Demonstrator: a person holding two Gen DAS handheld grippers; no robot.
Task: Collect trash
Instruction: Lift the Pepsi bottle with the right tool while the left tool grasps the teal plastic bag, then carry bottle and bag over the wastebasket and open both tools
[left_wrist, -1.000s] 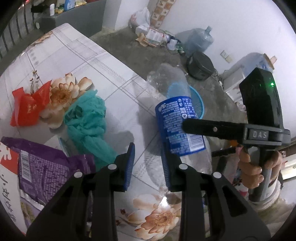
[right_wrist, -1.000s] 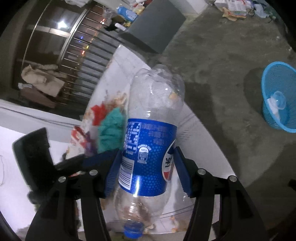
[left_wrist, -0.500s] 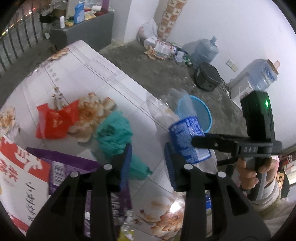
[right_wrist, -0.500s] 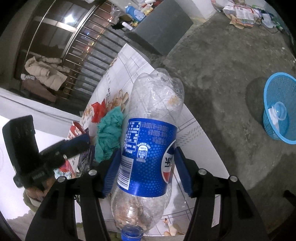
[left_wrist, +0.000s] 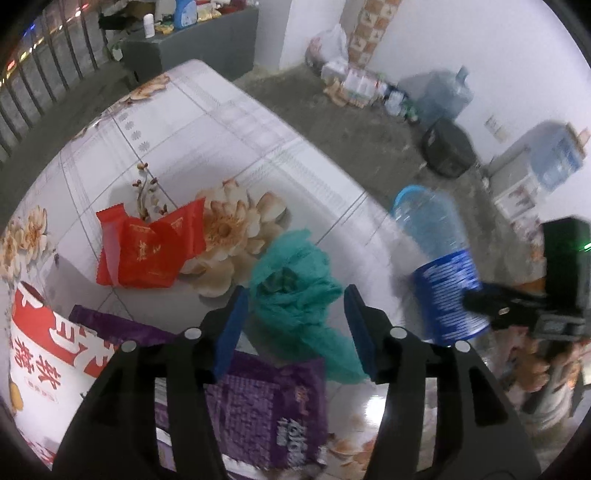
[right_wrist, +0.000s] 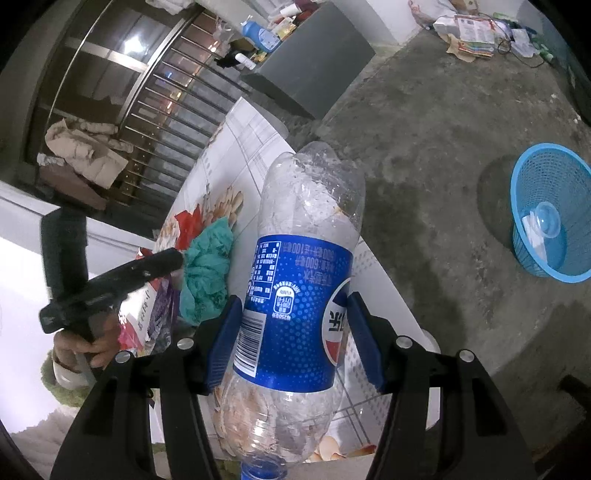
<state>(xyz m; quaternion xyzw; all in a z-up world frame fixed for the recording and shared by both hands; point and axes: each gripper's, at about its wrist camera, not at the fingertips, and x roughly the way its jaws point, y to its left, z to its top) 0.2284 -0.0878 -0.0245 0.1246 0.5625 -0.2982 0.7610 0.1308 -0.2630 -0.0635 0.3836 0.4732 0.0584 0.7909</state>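
The right hand-held gripper (right_wrist: 291, 332) is clamped on a clear plastic soda bottle (right_wrist: 303, 295), both blue pads pressed against its blue label. The bottle is held inverted, cap end toward the camera and base pointing outward, above the edge of the floral desk (left_wrist: 207, 125). A blue mesh basket (right_wrist: 550, 206) stands on the concrete floor, well apart from the bottle and to its right in the right wrist view; a clear lid-like item already lies inside it.

The left hand-held gripper (left_wrist: 295, 325) is unloaded and its jaws are opening. A crumpled teal plastic bag (left_wrist: 299, 295) lies on the desk between and beyond the pads, not yet pressed by them. Relative to the teal bag, a red snack wrapper (left_wrist: 147, 251) lies to the left and a purple snack packet (left_wrist: 258, 406) lies nearer the camera, partly under the gripper.

For the step in hand, the pads are best lowered astride the thickest bunch of the teal bag before closure, so that the thin film is not slipped through. The purple packet should be kept clear of the nearer pad. The bottle grip should be kept on the label band, where the wall appears stiffest.
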